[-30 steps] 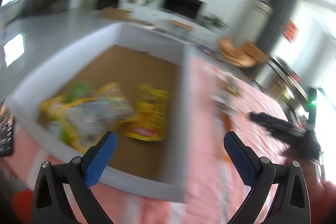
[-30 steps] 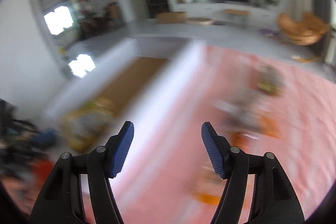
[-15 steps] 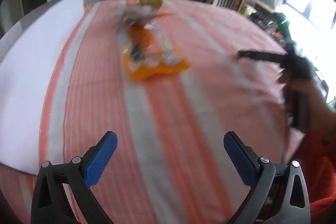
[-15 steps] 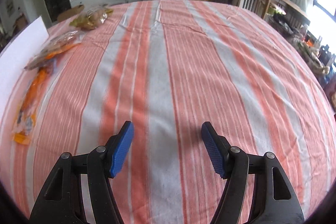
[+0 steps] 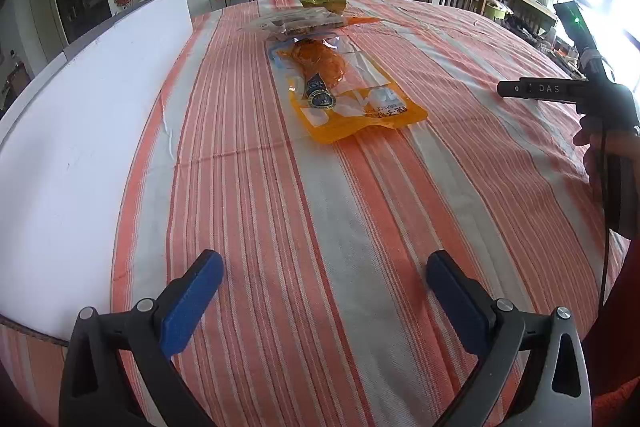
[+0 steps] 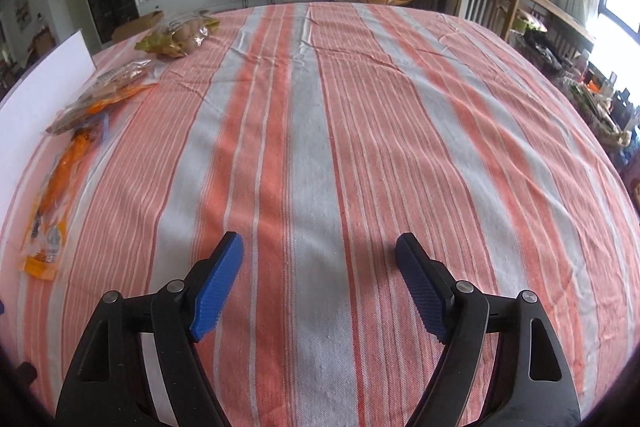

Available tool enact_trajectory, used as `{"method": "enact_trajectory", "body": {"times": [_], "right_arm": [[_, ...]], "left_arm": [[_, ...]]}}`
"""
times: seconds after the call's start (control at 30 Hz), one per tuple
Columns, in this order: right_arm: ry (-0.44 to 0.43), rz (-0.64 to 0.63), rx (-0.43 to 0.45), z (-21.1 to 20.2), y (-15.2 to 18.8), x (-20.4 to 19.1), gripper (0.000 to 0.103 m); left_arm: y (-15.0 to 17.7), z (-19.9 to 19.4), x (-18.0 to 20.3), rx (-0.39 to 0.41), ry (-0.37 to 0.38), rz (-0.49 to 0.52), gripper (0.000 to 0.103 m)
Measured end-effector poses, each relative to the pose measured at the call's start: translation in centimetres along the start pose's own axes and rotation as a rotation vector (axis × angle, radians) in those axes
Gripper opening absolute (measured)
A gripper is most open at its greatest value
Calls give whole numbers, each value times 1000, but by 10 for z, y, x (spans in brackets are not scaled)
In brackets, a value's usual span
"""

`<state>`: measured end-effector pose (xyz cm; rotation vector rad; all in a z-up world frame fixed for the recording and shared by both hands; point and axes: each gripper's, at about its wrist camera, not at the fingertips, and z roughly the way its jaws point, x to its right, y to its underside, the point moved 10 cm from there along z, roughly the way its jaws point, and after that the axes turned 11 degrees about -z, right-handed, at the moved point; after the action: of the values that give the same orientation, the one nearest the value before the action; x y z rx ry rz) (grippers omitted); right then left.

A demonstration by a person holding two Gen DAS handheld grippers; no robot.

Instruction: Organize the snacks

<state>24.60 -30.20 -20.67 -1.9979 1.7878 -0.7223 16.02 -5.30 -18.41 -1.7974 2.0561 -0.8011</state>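
Here, both tools are held above a worktop (image 6: 320, 131) covered with an orange and grey striped cloth. The left tool (image 5: 322, 277) is spread wide, and nothing is seen between its blue pads. The right tool (image 6: 318, 261) is also released; its jaws have just been opening, and only bare cloth is seen between them. An orange snack bag (image 5: 340, 95) is laid flat on the cloth, just beside the white wall of a box (image 5: 80, 131). Behind it a clear packet (image 5: 300, 23) is placed, and farther back a yellowish bag (image 6: 178, 37). All are well apart from both tools.
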Motion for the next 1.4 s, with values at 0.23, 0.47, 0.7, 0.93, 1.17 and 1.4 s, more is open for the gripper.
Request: {"method": "enact_trajectory", "body": {"times": [0.23, 0.47, 0.7, 0.93, 1.17, 1.4], "right_arm": [[0, 0, 0, 0, 0, 0, 81], [0, -1, 0, 0, 0, 0, 82], [0, -1, 0, 0, 0, 1, 82], [0, -1, 0, 0, 0, 1, 82], [0, -1, 0, 0, 0, 1, 82], [-1, -1, 0, -1, 0, 1, 82]], "left_arm": [[1, -2, 0, -2, -2, 1, 103], [1, -1, 0, 0, -2, 1, 103], [1, -1, 0, -1, -2, 1, 103], [1, -1, 0, -1, -2, 2, 103], [1, 0, 0, -5, -5, -1, 103], [1, 0, 1, -6, -6, -1, 103]]}}
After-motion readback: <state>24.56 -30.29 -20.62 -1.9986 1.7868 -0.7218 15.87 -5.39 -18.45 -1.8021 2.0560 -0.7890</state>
